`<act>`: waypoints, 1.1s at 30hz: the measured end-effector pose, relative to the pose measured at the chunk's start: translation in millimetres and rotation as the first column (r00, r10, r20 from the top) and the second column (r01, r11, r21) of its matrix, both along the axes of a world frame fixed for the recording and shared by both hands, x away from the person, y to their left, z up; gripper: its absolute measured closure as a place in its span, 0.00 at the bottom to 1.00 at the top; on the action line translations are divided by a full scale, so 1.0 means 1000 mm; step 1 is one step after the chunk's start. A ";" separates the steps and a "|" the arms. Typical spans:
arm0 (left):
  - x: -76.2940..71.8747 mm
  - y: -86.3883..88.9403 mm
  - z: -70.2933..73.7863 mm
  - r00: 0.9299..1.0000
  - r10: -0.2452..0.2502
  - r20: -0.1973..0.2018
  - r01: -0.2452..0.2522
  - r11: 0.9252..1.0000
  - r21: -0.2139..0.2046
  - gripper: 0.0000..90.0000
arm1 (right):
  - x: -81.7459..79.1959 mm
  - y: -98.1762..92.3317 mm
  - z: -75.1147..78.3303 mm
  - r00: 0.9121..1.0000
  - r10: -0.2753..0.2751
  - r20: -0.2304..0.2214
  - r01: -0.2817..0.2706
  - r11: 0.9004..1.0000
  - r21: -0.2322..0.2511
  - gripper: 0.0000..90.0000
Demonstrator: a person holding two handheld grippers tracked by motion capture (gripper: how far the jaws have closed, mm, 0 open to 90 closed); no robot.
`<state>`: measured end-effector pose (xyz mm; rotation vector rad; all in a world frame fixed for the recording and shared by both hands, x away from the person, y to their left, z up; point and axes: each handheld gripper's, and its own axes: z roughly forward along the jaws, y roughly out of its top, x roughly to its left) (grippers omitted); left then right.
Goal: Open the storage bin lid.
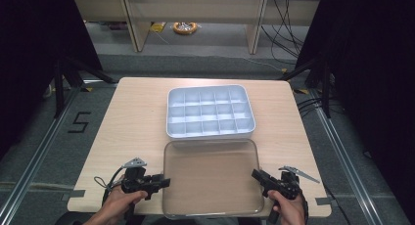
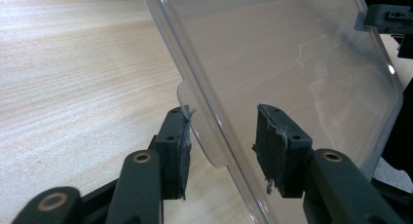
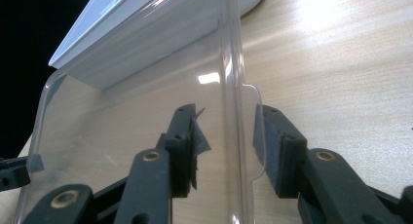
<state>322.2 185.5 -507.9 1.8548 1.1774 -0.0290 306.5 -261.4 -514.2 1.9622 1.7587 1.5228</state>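
Here's the surface (image 1: 132,132), pale wood grain with rounded corners, standing on a grey floor (image 1: 58,151) that carries a black figure 5 marking (image 1: 79,122) off to the left. Toward the far middle of the surface sits a white compartment tray (image 1: 210,112), divided into a grid of small cells, all bare. Right in front of it, at the near edge, lies a clear plastic lid (image 1: 211,178), flat and rectangular, its far edge just beside the tray's near wall. Dark tape strips (image 1: 74,194) mark the near corners.
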 end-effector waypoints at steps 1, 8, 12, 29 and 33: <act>0.001 0.000 0.000 1.000 -0.001 -0.001 0.001 1.000 0.000 0.63 | 0.000 -0.001 0.001 1.000 0.002 -0.015 -0.002 1.000 -0.021 0.68; 0.004 -0.001 -0.003 1.000 0.009 -0.017 -0.009 1.000 0.002 0.62 | 0.003 0.000 -0.002 1.000 0.003 -0.025 -0.003 1.000 -0.009 0.67; 0.006 0.000 -0.002 1.000 0.011 -0.020 -0.011 1.000 0.006 0.62 | 0.005 0.001 -0.003 0.999 -0.011 -0.047 0.010 1.000 -0.022 0.67; 0.006 -0.003 0.001 0.999 0.025 0.033 -0.027 0.997 0.079 0.49 | 0.011 0.004 -0.008 0.999 0.026 -0.021 -0.028 0.997 -0.071 0.55; 0.004 0.000 0.006 0.997 0.016 0.071 -0.023 0.995 0.098 0.49 | 0.009 0.005 -0.001 0.999 0.001 -0.036 -0.003 0.998 -0.063 0.52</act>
